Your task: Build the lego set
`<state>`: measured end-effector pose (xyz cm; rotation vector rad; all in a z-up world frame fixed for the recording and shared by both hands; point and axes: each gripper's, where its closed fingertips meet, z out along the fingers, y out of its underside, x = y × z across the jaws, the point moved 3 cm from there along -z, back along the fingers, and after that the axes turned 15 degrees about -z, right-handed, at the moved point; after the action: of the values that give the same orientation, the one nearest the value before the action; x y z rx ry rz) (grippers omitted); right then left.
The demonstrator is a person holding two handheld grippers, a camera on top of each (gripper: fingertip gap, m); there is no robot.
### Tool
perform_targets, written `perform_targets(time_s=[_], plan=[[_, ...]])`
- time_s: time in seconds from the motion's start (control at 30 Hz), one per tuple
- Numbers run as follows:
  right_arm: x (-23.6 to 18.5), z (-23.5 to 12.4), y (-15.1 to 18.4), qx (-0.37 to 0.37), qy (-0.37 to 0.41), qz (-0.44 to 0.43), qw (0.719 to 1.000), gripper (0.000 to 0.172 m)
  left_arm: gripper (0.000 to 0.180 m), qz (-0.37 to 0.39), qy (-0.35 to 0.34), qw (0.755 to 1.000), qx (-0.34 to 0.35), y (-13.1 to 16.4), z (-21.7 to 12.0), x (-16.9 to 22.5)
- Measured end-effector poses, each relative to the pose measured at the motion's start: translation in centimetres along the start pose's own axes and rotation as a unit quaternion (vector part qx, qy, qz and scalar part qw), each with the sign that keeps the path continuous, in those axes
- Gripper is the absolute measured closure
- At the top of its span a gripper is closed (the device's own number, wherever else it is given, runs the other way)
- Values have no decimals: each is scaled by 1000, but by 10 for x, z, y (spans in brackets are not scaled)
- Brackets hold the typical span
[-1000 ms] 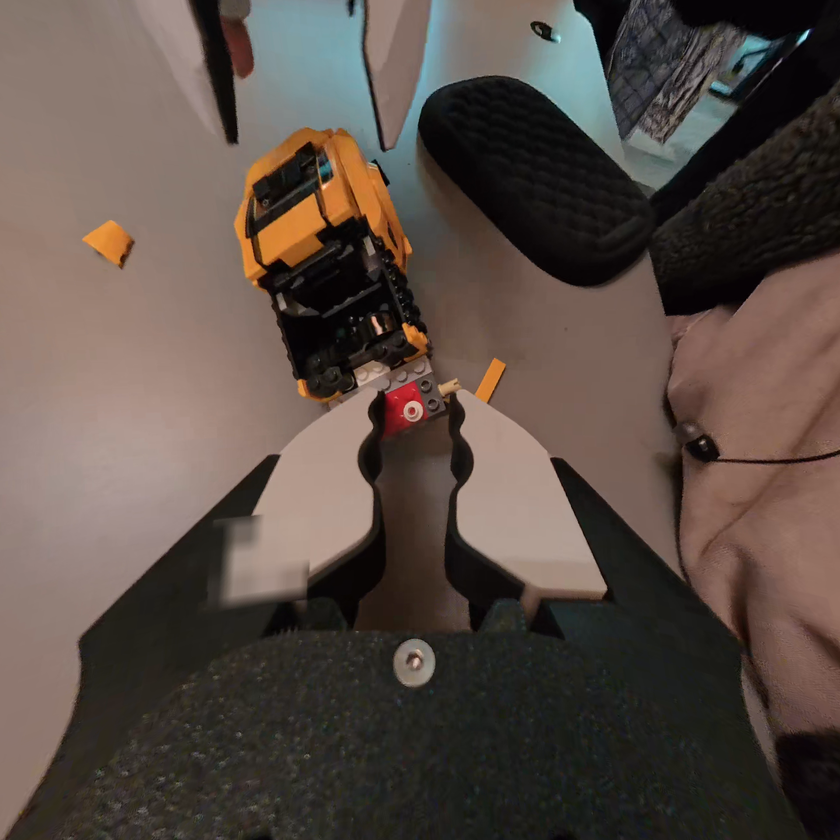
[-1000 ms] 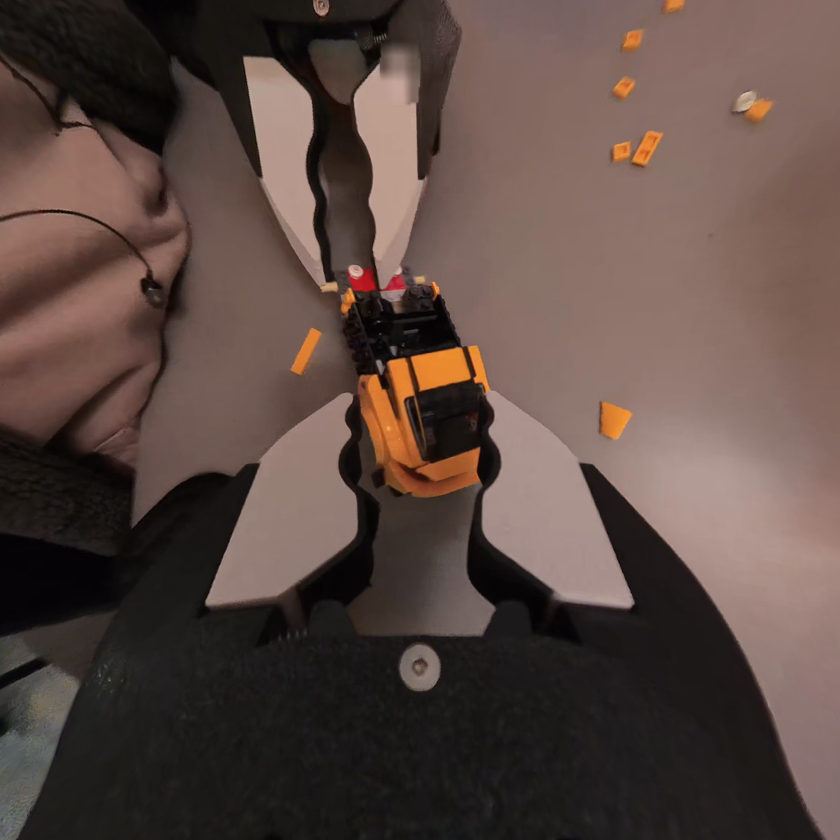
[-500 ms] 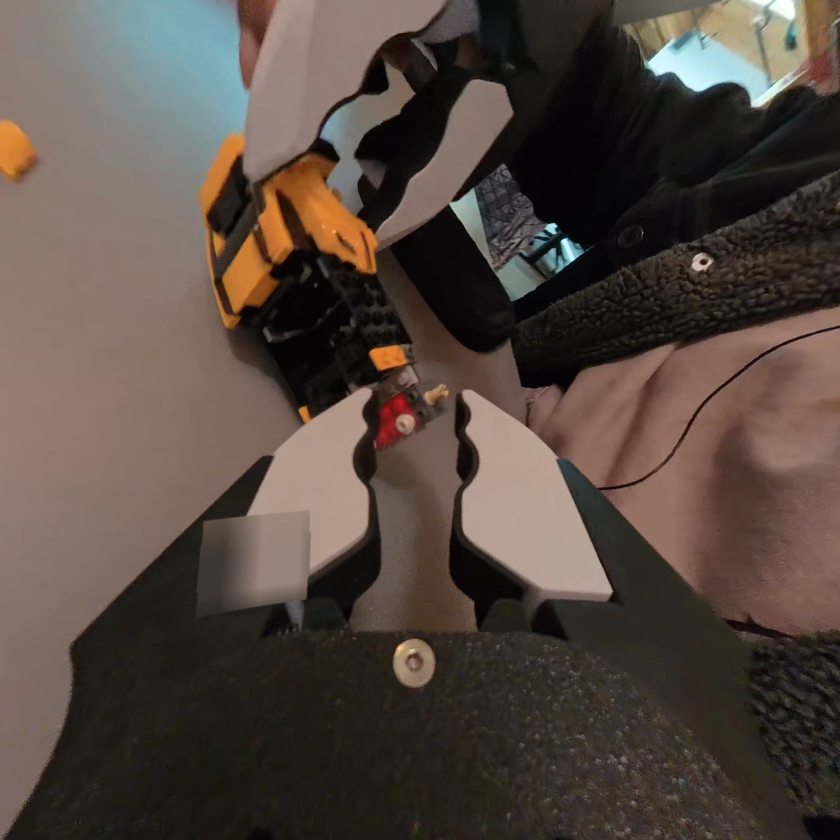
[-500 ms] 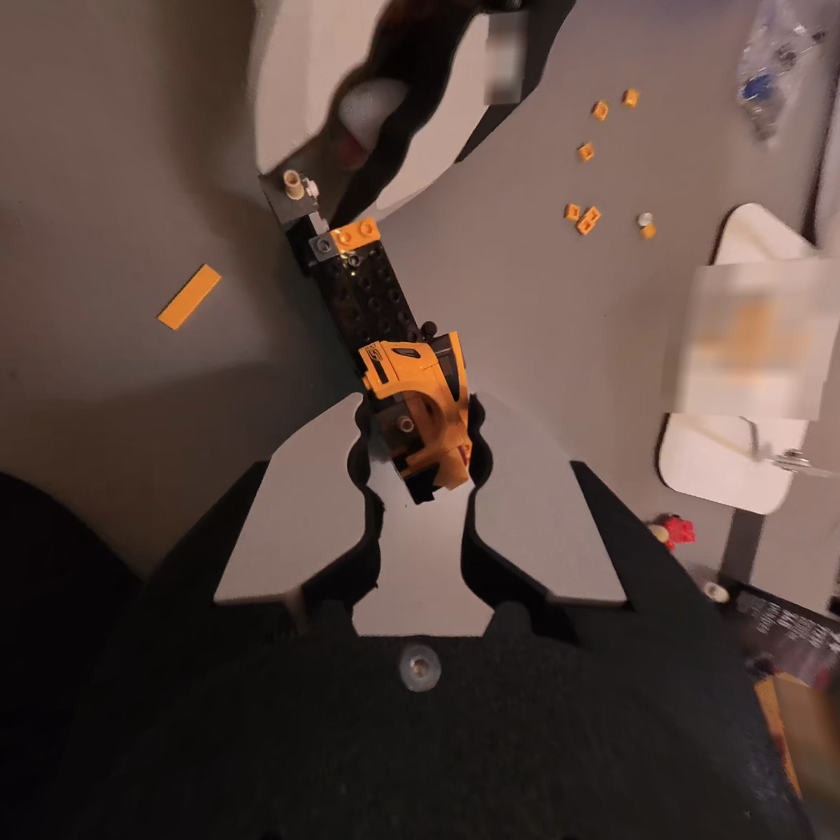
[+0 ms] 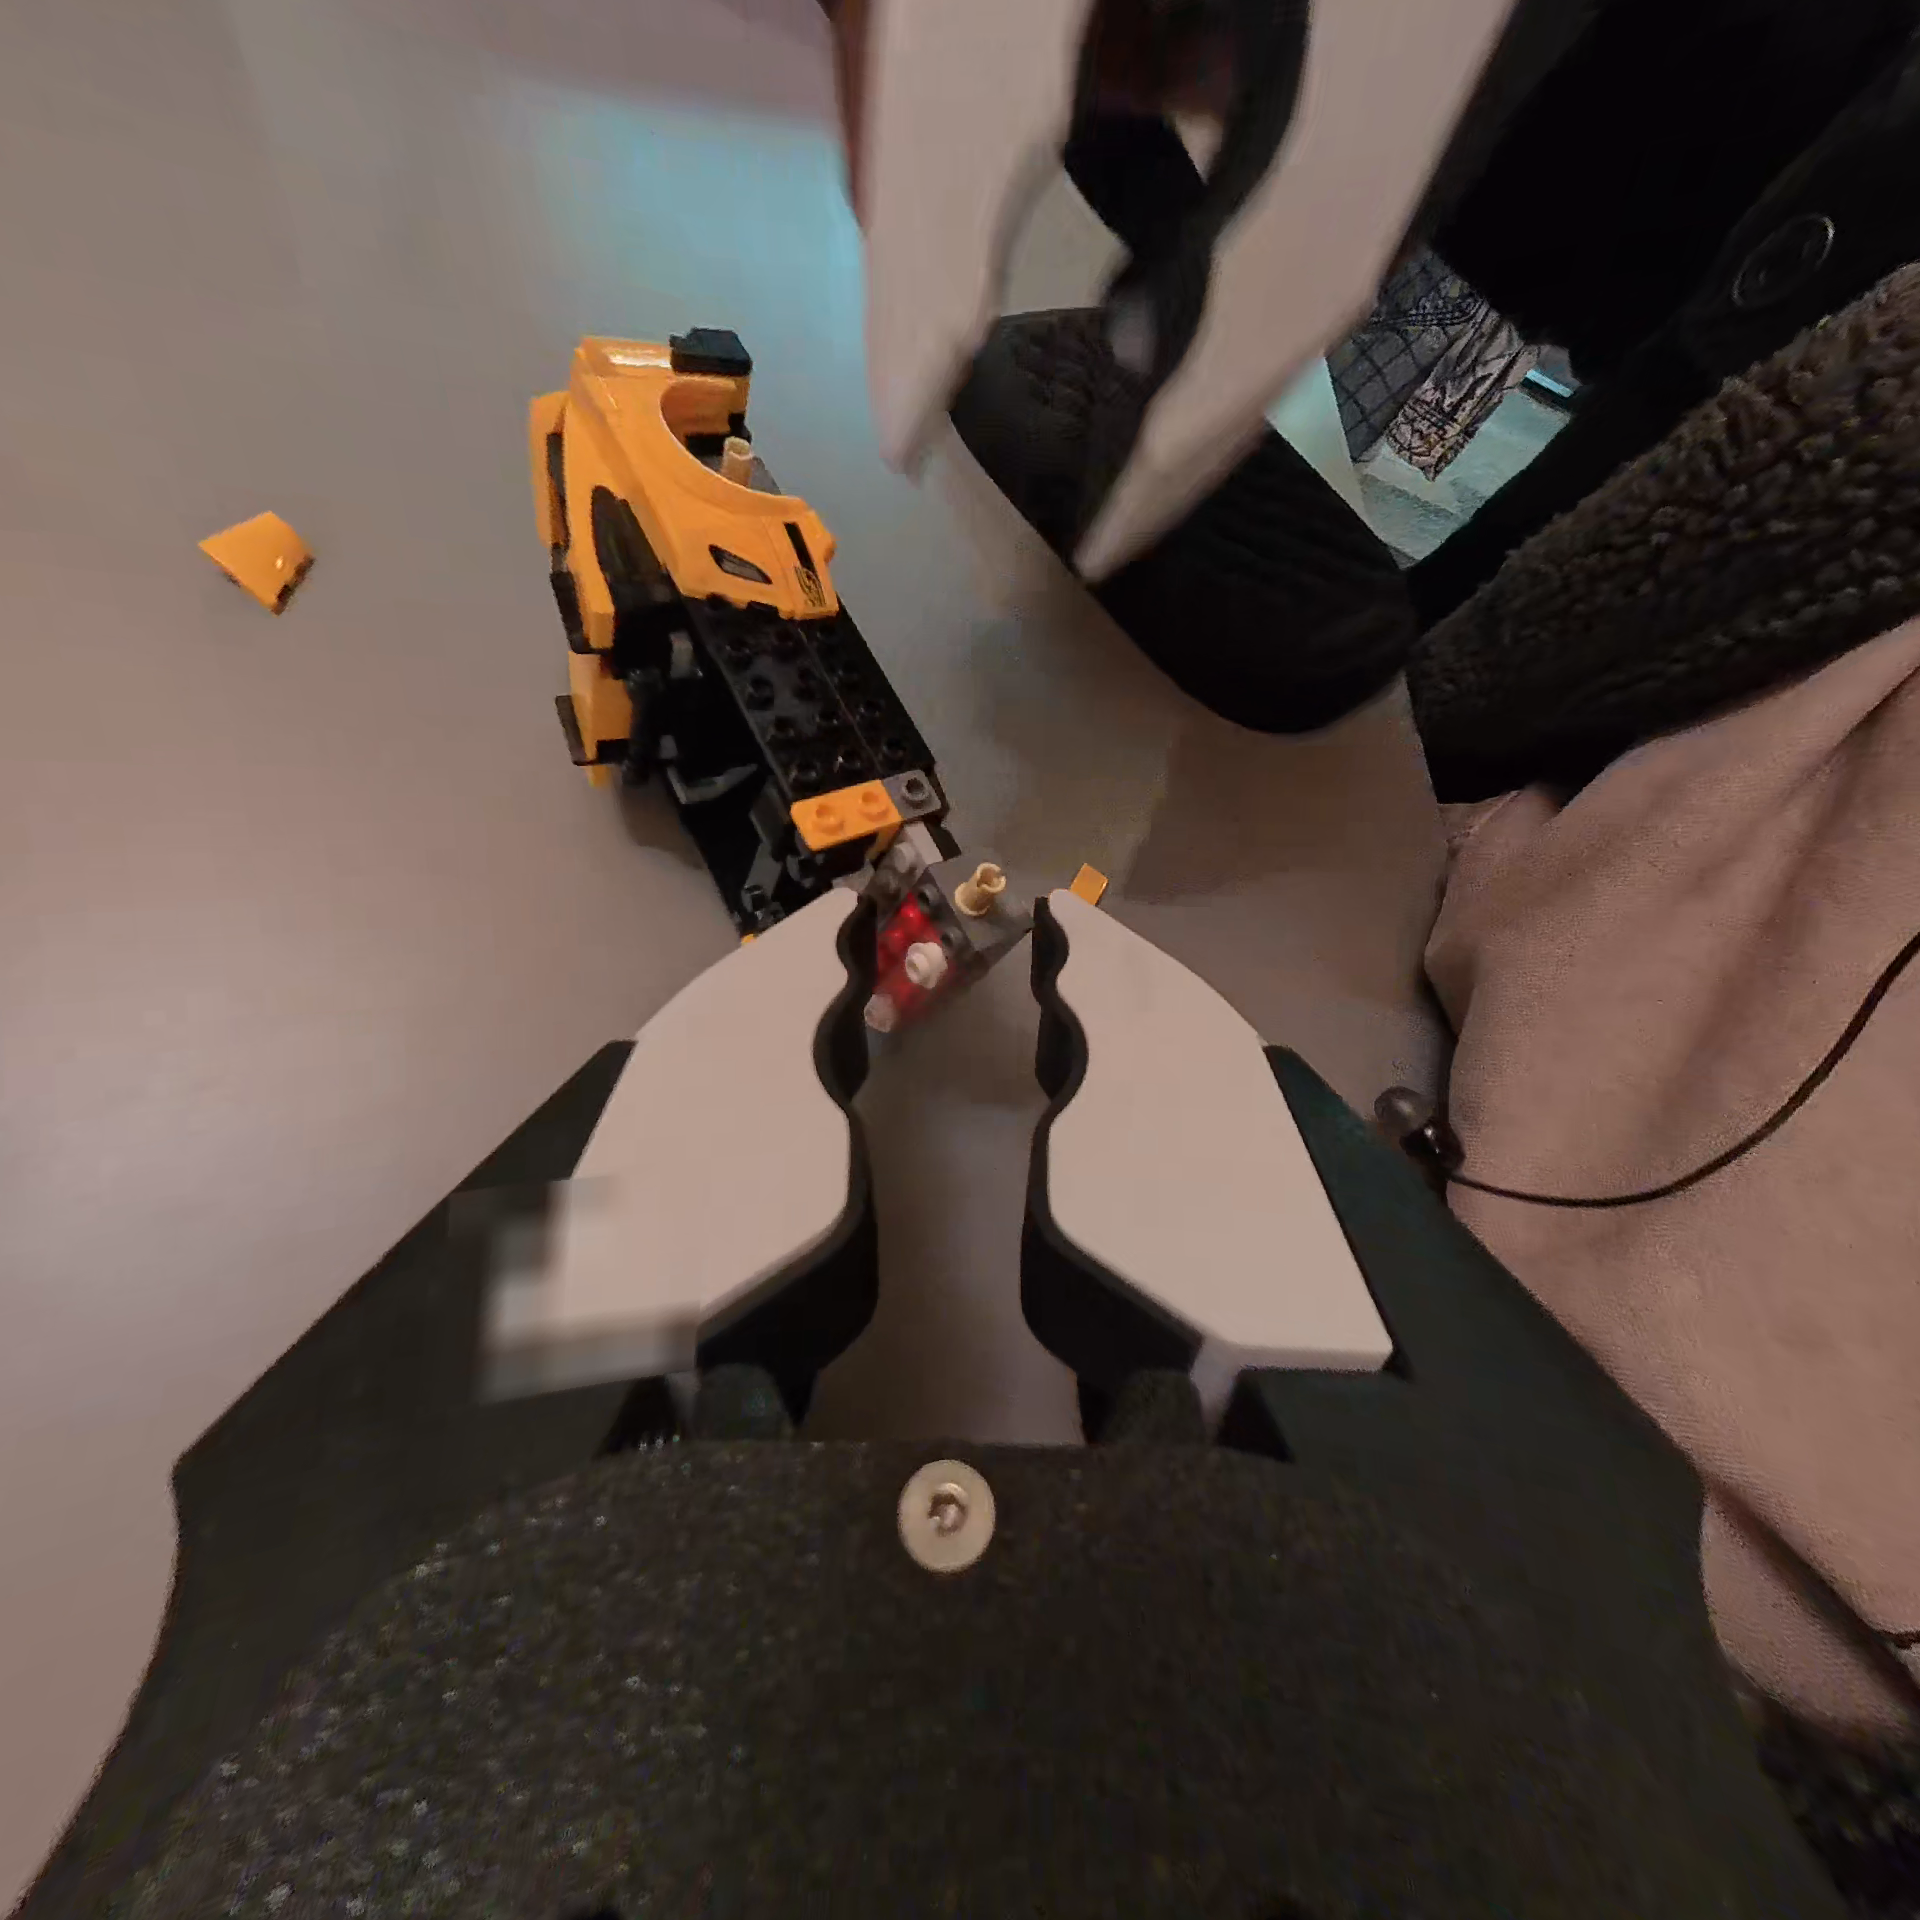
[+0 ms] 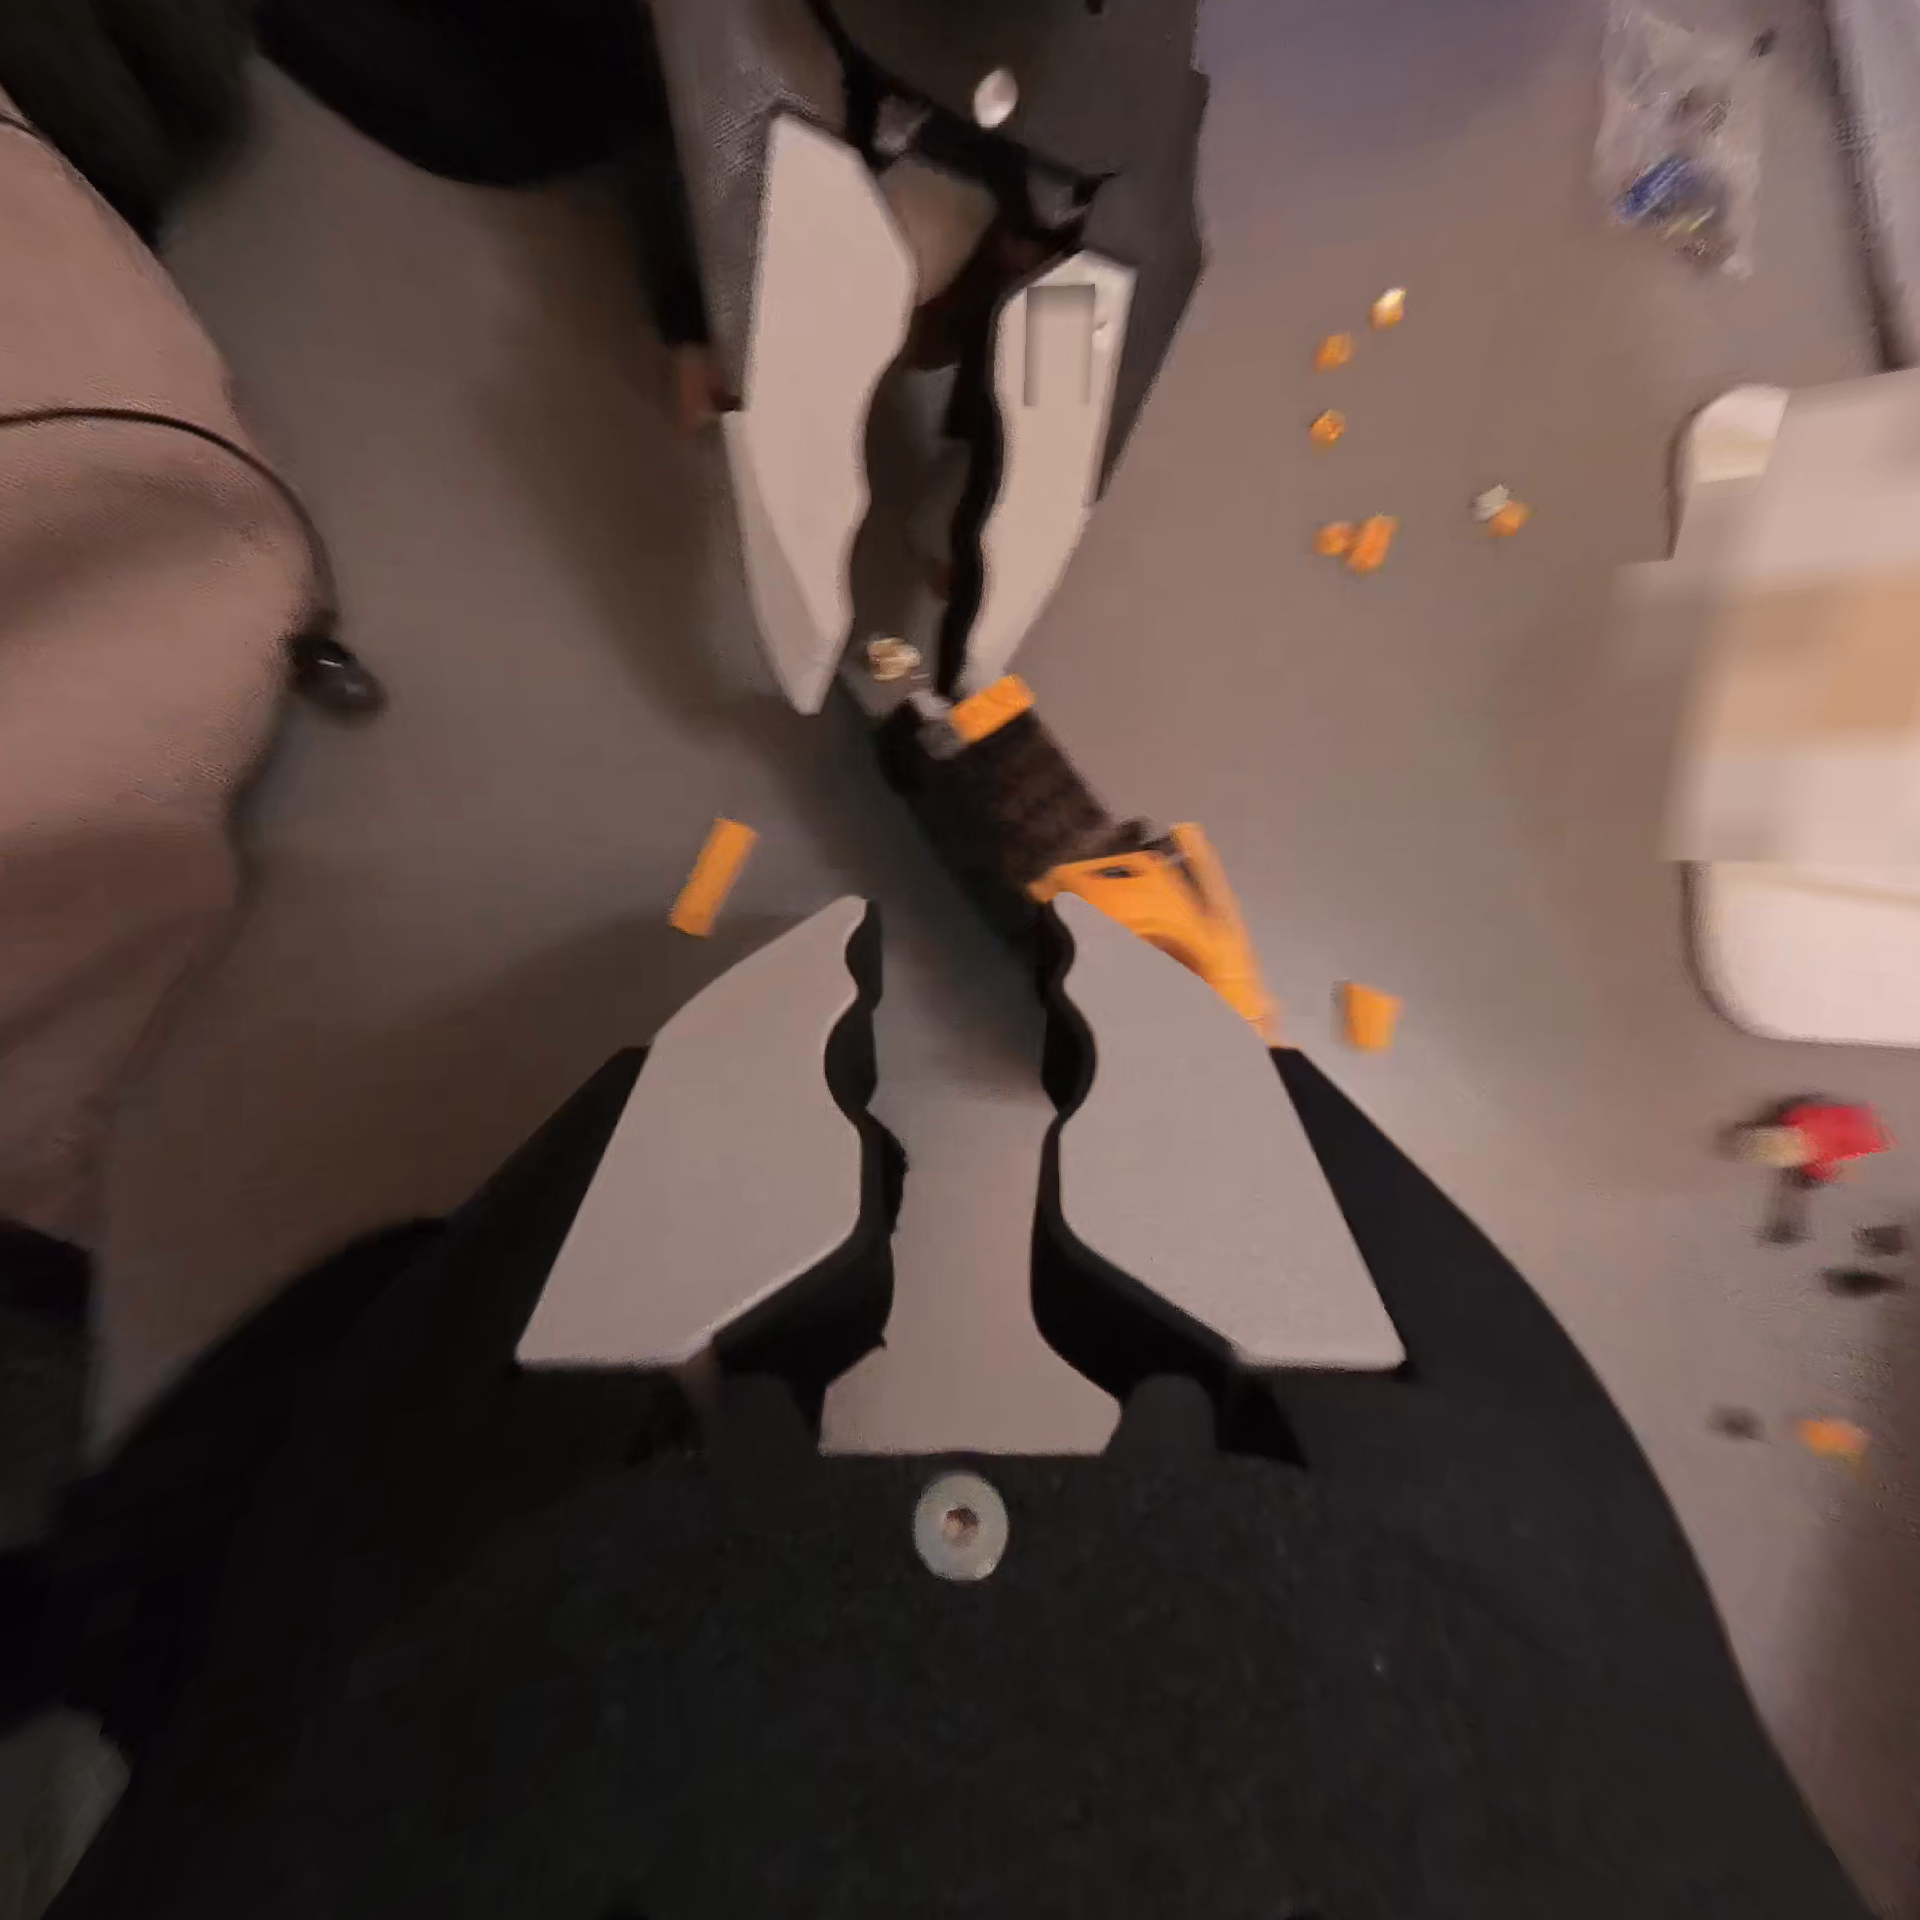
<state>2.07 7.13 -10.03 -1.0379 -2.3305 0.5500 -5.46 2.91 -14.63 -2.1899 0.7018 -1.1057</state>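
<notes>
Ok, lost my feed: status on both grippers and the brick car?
Left gripper jaws on the grey-and-red tail of the orange-and-black toy brick car. Right gripper empty, jaws apart, clear of it. Loose orange bricks scattered nearby.

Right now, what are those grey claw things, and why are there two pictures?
They are two grabbers that a person holds, one in each hand. Each grabber has its own camera looking along its two fingers, so you get one picture per hand. On the grey table lies an orange and black brick car, tipped on its side, with small orange pieces scattered around. The left gripper pinches the car's red and grey tail end. The right gripper is open and holds nothing; the car lies just past its fingertips.
</notes>
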Motion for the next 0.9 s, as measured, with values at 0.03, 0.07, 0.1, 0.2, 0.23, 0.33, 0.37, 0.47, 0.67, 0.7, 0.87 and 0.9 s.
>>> perform_targets(time_s=[0.03,0.07,0.1,0.2,0.23,0.33,0.37,0.47,0.67,0.7,0.87,0.9], plan=[[-16,8,2,0,-12,29,999,144,152,0,0,1000,0,0,0,0],[-30,17,4,0,-19,56,998,144,152,1,-1,1000,1,0,0,0],[-42,27,7,-2,-26,82,996,144,152,2,-1,1000,1,0,0,1],[-65,49,11,-18,-35,124,992,144,152,10,-7,1000,0,1,1,1],[-67,53,9,-18,-35,131,991,144,152,13,-10,1000,0,1,1,1],[-71,60,8,-34,-39,135,989,150,152,24,-16,1000,-2,2,1,2],[-70,63,9,-47,-37,130,990,152,153,26,-18,999,-3,2,1,2],[-67,66,11,-61,-40,117,990,164,153,33,-22,999,-5,3,1,2],[-51,40,7,-22,-76,22,997,164,155,45,-27,999,-11,4,0,2],[-39,29,1,-8,-70,-2,998,164,156,48,-28,998,-14,5,0,2],[13,1,-18,-28,-78,-145,986,165,158,66,-38,997,-28,8,0,-2],[18,4,-18,-34,-93,-164,981,164,158,64,-37,997,-27,8,-1,-3]])
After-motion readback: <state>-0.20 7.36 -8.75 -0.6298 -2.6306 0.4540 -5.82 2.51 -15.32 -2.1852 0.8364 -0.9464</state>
